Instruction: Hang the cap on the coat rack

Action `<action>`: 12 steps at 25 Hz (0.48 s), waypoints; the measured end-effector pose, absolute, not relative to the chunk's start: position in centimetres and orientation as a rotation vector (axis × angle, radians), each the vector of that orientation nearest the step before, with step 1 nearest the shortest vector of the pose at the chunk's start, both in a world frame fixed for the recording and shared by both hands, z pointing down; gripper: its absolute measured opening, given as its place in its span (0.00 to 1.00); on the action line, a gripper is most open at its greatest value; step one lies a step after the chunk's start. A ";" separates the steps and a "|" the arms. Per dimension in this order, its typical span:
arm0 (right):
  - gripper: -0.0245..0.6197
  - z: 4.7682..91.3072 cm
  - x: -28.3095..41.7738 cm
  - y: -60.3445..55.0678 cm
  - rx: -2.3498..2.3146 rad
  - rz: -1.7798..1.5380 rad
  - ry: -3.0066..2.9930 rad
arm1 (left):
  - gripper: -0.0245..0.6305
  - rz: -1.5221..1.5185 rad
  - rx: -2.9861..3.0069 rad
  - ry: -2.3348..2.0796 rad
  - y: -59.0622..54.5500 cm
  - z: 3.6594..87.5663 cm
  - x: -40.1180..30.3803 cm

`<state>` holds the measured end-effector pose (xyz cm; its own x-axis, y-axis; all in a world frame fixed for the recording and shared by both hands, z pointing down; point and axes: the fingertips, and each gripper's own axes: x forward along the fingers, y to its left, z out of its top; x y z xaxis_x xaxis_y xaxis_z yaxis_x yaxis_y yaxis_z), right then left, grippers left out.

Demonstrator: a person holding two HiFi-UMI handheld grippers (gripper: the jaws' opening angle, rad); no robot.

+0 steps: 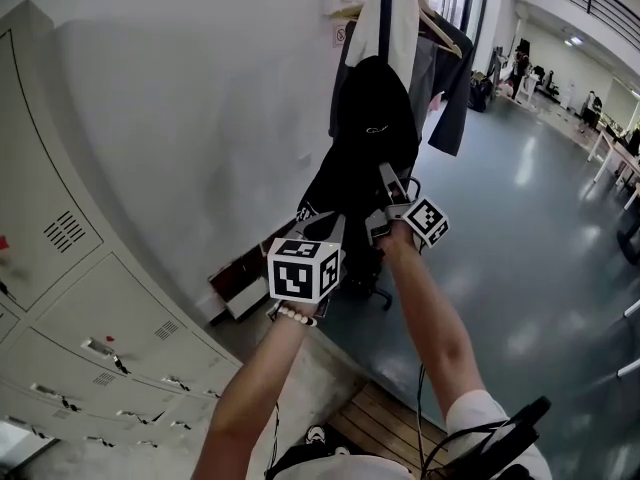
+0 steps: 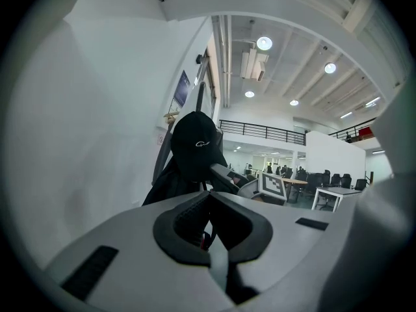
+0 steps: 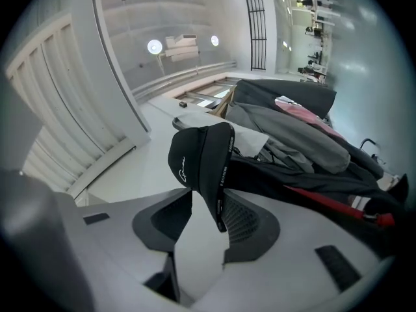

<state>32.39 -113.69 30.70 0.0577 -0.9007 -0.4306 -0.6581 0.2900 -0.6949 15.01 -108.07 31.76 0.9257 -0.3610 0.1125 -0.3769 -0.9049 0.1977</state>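
A: Far left?
B: Grey metal lockers (image 1: 90,298), doors closed, vent slots, contents hidden. Then a plain white wall (image 1: 200,118).
A: Left tool?
B: Left tool (image 2: 209,203) is clenched on nothing, ribbed dark pads tip to tip, aimed at the rack.
A: Cap?
B: Black fabric cap (image 1: 374,96), on the coat rack (image 1: 384,294), sitting over dark hanging clothes (image 1: 350,183). Rounded crown up, white stitched logo facing the person. Long axis runs top to bottom, peak end pointing down.
A: Right tool?
B: Right tool (image 3: 207,203) is released, jaws wide. A cap band with white lettering hangs in the gap, and the pads aren't pressing it.
A: Further right?
B: Dark jacket (image 1: 455,88) on a wooden hanger (image 1: 438,20), then the glossy blue-grey floor (image 1: 540,218).
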 end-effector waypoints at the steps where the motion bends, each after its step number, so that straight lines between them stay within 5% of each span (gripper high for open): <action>1: 0.23 31.3 31.9 -113.7 -1.439 -0.356 1.679 | 0.04 0.104 2.862 -0.562 -108.0 32.1 14.7; 12: 0.23 36.2 29.3 -109.8 -1.466 -0.436 1.701 | 0.04 0.127 2.781 -0.598 -106.1 36.8 10.9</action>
<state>29.26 -109.75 36.17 0.0236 -0.9332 -0.3585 -0.6459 0.2595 -0.7180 10.86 -106.06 36.78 0.9097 -0.3887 0.1462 -0.4146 -0.8705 0.2652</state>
